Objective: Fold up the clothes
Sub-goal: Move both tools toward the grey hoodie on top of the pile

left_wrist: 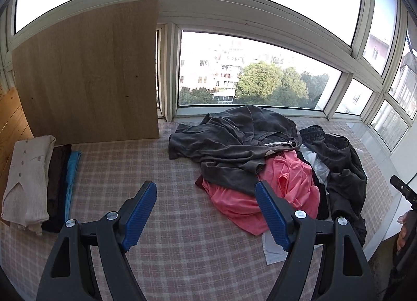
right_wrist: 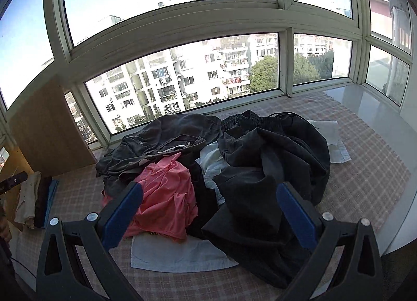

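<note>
A checked pink cloth [left_wrist: 161, 168] covers the sill below the bay window [left_wrist: 250, 71], where both the left gripper [left_wrist: 206, 212] and right gripper [right_wrist: 208, 212] hover wide open and empty near the clothes pile [right_wrist: 208, 165].

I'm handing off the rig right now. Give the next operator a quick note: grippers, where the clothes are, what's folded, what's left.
Left gripper: open, empty, above the checked cloth.
Right gripper: open, empty, above the unfolded pile.
Done: folded stack at the far left by the wooden board: cream knit, a dark piece, a blue piece.
Left: the pile, with grey garment on top, pink garment, black trousers, white pieces underneath.
Next, probably: pick one garment from the pile and spread it on the free cloth.
</note>
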`<action>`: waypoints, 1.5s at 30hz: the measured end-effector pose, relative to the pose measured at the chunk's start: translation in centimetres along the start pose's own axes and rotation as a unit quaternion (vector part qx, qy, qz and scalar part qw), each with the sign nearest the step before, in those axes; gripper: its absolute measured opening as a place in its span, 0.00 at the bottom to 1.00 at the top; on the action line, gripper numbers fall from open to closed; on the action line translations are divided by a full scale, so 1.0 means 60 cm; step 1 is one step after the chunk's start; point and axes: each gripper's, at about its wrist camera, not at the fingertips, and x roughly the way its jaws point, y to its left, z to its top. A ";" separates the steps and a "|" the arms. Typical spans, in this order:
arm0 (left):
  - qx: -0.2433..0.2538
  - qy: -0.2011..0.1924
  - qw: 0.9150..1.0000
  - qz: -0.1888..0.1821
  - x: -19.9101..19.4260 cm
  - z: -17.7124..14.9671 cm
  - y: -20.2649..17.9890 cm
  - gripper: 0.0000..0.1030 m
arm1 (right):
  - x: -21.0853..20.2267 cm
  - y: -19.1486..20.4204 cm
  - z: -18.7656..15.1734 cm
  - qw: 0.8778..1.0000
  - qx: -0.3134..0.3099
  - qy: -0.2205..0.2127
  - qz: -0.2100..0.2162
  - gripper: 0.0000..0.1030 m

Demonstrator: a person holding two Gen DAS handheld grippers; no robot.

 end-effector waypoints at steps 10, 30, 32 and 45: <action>0.124 0.069 0.989 -0.034 0.222 0.022 -0.063 0.75 | 0.149 0.032 0.003 0.997 -0.050 0.055 -0.014 1.00; 0.364 0.165 0.914 -0.065 0.556 0.066 -0.265 0.62 | 0.293 0.022 0.025 0.991 -0.078 0.107 -0.017 1.00; 0.349 0.179 0.915 -0.098 0.558 0.066 -0.260 0.37 | 0.301 0.027 0.034 0.990 -0.087 0.107 -0.012 1.00; 0.218 0.109 0.953 -0.180 0.492 0.142 -0.161 0.01 | 0.381 0.040 0.131 0.987 -0.117 0.103 0.025 1.00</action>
